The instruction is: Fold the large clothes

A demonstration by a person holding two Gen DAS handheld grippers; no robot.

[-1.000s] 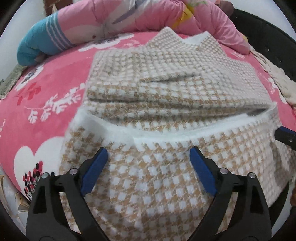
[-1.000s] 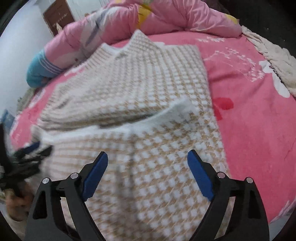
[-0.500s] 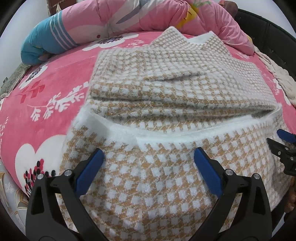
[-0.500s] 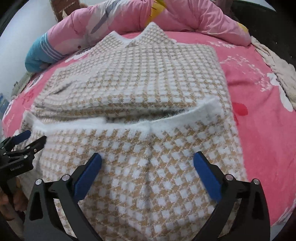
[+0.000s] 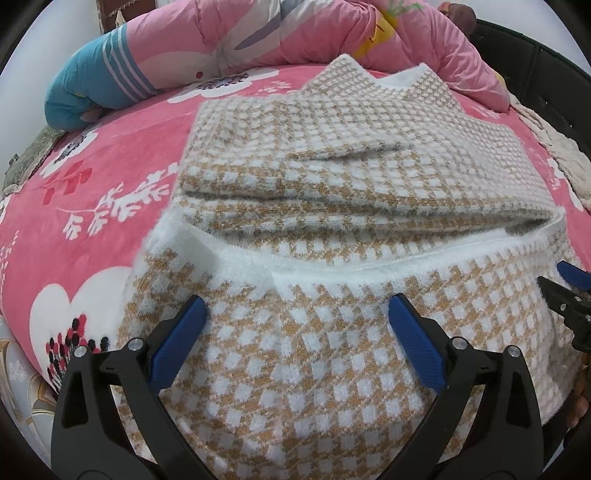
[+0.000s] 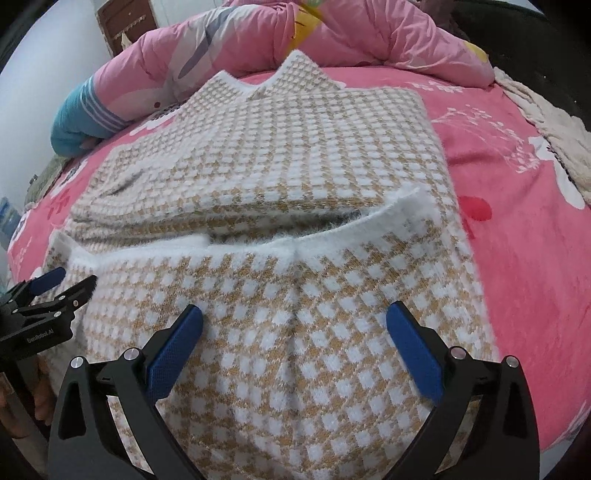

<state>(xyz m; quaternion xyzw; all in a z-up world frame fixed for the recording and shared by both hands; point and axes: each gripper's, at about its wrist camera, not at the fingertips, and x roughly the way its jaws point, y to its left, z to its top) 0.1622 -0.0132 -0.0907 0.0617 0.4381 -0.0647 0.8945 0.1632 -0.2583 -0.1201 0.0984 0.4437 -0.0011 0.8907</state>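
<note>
A tan-and-white checked knit sweater (image 5: 332, 166) lies on the pink floral bedspread (image 5: 92, 206), collar at the far end. Its near part, edged by a fluffy white hem band (image 5: 369, 266), is folded up over the body. My left gripper (image 5: 295, 306) hovers open over the near left of this fold, blue pads wide apart and nothing between them. My right gripper (image 6: 294, 312) stands open over the near right of the same fold (image 6: 295, 350), also with nothing between its pads. Each gripper shows at the edge of the other's view: the right gripper (image 5: 569, 291), the left gripper (image 6: 55, 291).
A rolled pink quilt (image 5: 295, 33) with a blue striped end (image 5: 92, 88) lies along the far side of the bed. A cream knit blanket (image 6: 554, 140) sits at the right edge. Bare bedspread (image 6: 517, 240) stretches right of the sweater.
Both grippers' jaws spread a little wider. The right gripper shifted slightly and its blurred view has sharpened. The white hem band at the right has settled lower onto the sweater.
</note>
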